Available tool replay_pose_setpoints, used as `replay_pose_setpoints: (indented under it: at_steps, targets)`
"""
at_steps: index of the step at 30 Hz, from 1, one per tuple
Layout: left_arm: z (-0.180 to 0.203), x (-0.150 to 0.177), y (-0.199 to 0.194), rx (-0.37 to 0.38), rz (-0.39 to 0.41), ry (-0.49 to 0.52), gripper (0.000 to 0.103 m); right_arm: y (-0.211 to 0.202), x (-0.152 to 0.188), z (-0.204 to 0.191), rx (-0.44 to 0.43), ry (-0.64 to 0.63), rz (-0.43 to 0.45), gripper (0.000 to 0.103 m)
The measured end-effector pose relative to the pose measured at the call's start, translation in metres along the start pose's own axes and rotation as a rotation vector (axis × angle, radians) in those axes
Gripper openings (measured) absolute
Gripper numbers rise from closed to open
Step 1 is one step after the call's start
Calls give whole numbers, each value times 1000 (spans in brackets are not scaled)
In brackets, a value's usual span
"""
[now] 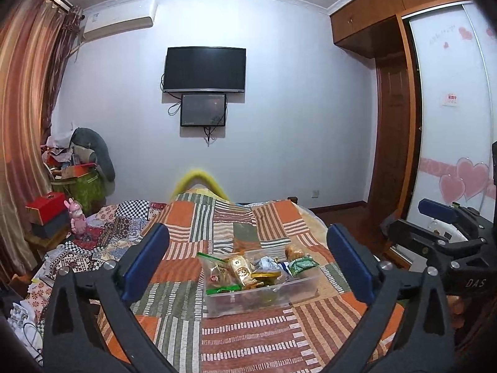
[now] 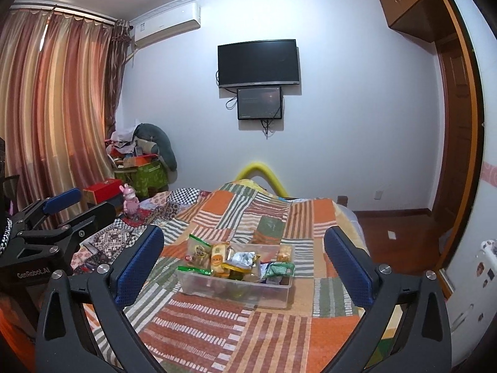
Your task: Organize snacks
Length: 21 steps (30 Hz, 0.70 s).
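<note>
A clear plastic bin (image 1: 248, 300) (image 2: 217, 283) sits on the striped patchwork bedspread, packed with several snack packets in green, gold and orange wrappers. A green packet (image 1: 303, 264) (image 2: 281, 269) hangs over its right rim. My left gripper (image 1: 248, 261) stands open on the near side of the bin, blue pads wide apart with nothing between them. In its own view my right gripper (image 2: 243, 264) is also open and empty, short of the bin. Each gripper shows at the edge of the other's view: the right gripper's fingers (image 1: 435, 211), the left gripper's fingers (image 2: 65, 200).
The bed (image 1: 217, 223) (image 2: 248, 211) fills the middle; patterned cloths lie along its left side. A pink rabbit toy (image 1: 76, 217) (image 2: 129, 200) and red box (image 1: 46, 206) stand left. Wardrobe (image 1: 447, 124) and wooden floor (image 2: 394, 227) lie right.
</note>
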<state>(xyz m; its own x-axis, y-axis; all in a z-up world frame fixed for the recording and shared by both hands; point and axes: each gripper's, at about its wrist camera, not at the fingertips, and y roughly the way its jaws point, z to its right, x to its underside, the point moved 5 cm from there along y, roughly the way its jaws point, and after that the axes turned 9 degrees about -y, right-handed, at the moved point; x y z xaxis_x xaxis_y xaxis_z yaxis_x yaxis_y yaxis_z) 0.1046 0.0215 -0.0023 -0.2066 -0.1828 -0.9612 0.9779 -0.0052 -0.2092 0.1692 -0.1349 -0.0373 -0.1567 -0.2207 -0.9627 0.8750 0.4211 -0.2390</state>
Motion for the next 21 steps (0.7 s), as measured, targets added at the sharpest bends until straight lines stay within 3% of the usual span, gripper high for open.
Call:
replay_pose_setpoints:
  at_steps: [21]
  targets:
    - [3, 1, -4, 18, 0, -1, 103, -6, -1, 1, 11, 14, 29, 103]
